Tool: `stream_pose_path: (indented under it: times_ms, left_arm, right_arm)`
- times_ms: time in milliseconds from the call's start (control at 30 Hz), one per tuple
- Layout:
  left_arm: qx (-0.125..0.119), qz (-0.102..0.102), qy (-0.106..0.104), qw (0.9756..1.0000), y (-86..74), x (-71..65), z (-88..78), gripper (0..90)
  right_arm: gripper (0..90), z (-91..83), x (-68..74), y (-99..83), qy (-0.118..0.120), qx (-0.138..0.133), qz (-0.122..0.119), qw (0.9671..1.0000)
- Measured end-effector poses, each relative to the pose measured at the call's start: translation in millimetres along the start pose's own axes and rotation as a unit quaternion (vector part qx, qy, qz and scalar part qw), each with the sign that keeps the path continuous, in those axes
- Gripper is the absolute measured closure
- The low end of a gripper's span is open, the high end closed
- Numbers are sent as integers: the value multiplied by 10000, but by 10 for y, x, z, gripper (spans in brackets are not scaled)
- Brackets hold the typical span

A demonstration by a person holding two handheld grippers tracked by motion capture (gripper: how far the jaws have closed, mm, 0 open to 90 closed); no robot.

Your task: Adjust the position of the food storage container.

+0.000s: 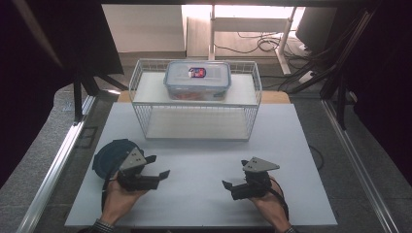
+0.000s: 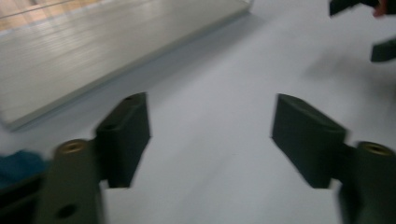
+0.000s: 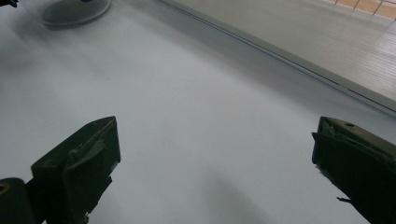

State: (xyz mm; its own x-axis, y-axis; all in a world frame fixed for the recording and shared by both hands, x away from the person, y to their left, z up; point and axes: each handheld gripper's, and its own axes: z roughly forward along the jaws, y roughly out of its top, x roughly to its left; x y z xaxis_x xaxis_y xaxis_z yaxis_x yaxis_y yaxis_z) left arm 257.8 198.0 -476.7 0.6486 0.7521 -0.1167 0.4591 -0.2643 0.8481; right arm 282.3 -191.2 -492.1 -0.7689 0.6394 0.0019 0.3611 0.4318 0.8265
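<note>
White board covers the bench point(image 1: 194, 194), which stands on grey floor with metal rails along both sides and a tangle of cables beyond the far edge. Nearest to the work is a dark blue plate point(image 1: 109, 155), lying flat near the bench's left edge, just behind and partly under the left claw point(image 1: 158, 166); a blue patch of it shows at the lower left of the left gripper view point(image 2: 18, 165), and the right gripper view catches it as a round dish far off at its top left point(image 3: 74, 10). The left claw is carried low over the board in the person's left hand point(image 1: 121, 194) and points toward the middle of the bench. Its jaws stand moderately apart with only bare board between them, and the pads point(image 2: 126, 135) touch nothing. The right claw point(image 1: 233, 178) is held in the right hand point(image 1: 267, 199) well apart from the left one, pointing inward toward it. Its jaws are spread wide over bare board, as the right gripper view shows point(image 3: 215, 163). At the far middle of the bench stands a white wire rack point(image 1: 194, 121) with a flat white shelf on top. On that shelf rests a clear plastic box point(image 1: 197, 80) with a snap-on lid and a dark label; something reddish shows through its wall.
</note>
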Motion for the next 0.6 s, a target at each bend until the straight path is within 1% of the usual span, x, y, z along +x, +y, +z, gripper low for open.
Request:
stream_pose_path:
  times_ms: [33, 100, 133, 167, 200, 233, 267, 300, 333, 367, 400, 433, 467, 533, 567, 600]
  left_arm:
    - [-58, -133, 20, 9999, 0, 73, -41, 394]
    - [-104, -363, 161, 9992, -5, 226, -118, 510]
    - [-97, -432, 294, 9986, -17, 314, -161, 571]
    - [-72, -489, 378, 9981, -31, 388, -195, 635]
    - [-64, -565, 382, 9976, -43, 448, -219, 719]
    - [-58, -700, 341, 9969, -59, 531, -251, 792]
    - [-44, -822, 393, 9958, -78, 620, -292, 848]
    - [-37, -845, 447, 9954, -89, 667, -318, 885]
    - [-38, -870, 554, 9947, -101, 723, -352, 895]
    - [-37, -881, 706, 9936, -116, 787, -398, 896]
    - [-48, -892, 813, 9927, -125, 823, -427, 896]
    - [-48, -892, 813, 9927, -125, 823, -427, 896]
    - [-144, -931, 1102, 9894, -152, 916, -513, 896]
    - [-230, -1064, 1305, 9855, -185, 1014, -597, 896]
    - [-230, -1064, 1305, 9855, -185, 1014, -597, 895]
    - [-270, -1146, 1516, 9814, -235, 1108, -659, 896]
  right_arm:
    - [14, 5, 2, -3, 4, 16, -8, 10000]
    - [16, 15, 8, -8, 6, 42, -36, 10000]
    - [17, 20, 10, -10, 3, 51, -51, 10000]
    - [19, 26, 12, -13, 4, 51, -75, 10000]
    - [20, 29, 15, -13, -4, 50, -94, 9999]
    - [21, 29, 16, -13, -10, 66, -97, 9999]
    - [22, 33, 17, -14, -14, 67, -101, 9999]
    - [23, 37, 15, -16, -21, 71, -113, 9999]
    - [24, 40, 12, -18, -28, 74, -131, 9999]
    - [24, 44, 13, -20, -25, 90, -111, 9999]
    - [25, 49, 10, -24, -28, 105, -128, 9999]
    - [26, 51, 9, -25, -35, 122, -144, 9998]
    - [26, 55, 10, -27, -30, 139, -153, 9998]
    - [27, 63, 15, -30, -33, 166, -201, 9997]
    - [27, 63, 15, -30, -33, 166, -201, 9997]
    - [28, 67, 21, -31, -25, 184, -241, 9995]
